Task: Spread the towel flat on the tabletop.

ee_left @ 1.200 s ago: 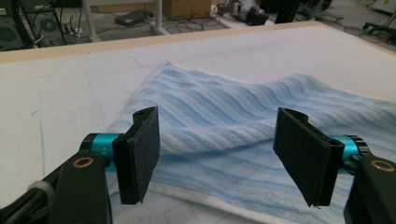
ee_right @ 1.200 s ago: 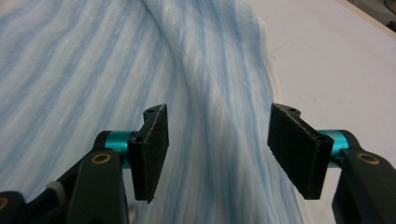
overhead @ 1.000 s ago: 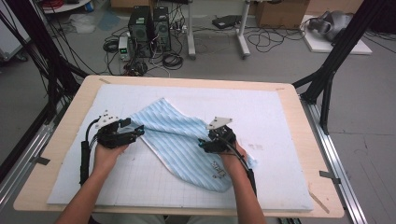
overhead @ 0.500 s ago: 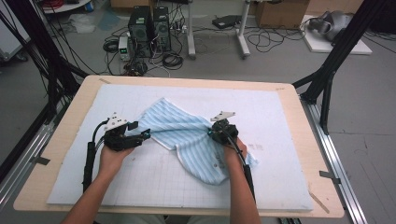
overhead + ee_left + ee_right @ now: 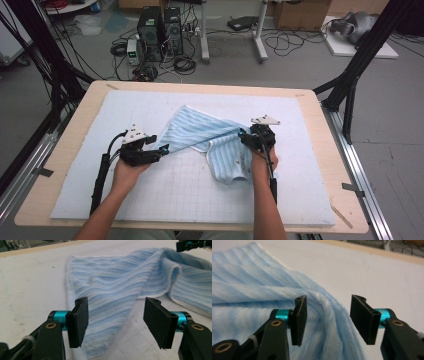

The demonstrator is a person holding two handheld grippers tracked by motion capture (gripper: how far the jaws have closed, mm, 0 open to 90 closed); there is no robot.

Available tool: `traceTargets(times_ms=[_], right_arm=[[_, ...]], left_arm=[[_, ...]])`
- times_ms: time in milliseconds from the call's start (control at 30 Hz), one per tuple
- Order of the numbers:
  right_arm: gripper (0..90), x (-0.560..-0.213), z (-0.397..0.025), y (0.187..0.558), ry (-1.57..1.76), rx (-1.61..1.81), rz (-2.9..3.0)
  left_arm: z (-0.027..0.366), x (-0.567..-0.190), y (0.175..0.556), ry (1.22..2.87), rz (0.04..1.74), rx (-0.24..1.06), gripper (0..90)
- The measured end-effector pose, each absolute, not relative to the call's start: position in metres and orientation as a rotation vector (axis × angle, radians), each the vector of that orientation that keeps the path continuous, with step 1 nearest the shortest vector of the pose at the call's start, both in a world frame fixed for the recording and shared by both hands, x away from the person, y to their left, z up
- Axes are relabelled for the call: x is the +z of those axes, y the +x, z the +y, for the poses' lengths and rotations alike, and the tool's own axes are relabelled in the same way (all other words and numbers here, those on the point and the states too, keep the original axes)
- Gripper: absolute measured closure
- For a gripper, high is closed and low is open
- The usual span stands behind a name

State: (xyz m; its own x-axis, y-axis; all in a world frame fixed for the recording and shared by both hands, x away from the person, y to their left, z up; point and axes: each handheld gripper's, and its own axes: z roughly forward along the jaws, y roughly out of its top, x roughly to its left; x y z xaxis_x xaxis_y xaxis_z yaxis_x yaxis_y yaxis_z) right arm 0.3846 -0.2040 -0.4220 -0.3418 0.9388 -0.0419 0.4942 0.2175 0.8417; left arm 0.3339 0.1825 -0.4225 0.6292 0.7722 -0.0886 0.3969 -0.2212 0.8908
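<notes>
My left gripper [image 5: 116,323] and right gripper [image 5: 328,320] both gape over the soft, ribbed, blue-striped towel [image 5: 210,140], folded and rumpled on the gridded mat [image 5: 190,195].

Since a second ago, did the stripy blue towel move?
Yes. The towel has been folded toward the table's far edge: its near end, which reached toward the person, now lies shorter, beside the right claw.

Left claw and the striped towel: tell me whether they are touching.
Apart. The left gripper view shows the left claw wide open, its pads clear of the striped towel running between them.
</notes>
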Motion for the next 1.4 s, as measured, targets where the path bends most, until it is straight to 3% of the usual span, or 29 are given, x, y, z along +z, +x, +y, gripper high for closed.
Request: traceTargets(times_ms=[200,600,967,1400], right_arm=[[40.2,-0.406,-0.229,0.344,1.235,1.035,1.892],[20.0,-0.41,-0.293,0.268,1.336,1.008,1.738],[19.8,-0.423,-0.312,0.22,1.415,0.954,1.707],[19.9,-0.421,-0.305,0.222,1.404,0.927,1.728]], left_arm=[[0.162,-0.423,0.332,1.813,0.901,0.419,38.1],[0.116,-0.423,0.316,1.857,0.762,0.338,37.5],[0.074,-0.432,0.297,1.901,0.673,0.258,35.7],[0.056,-0.43,0.291,1.966,0.63,0.241,36.3]])
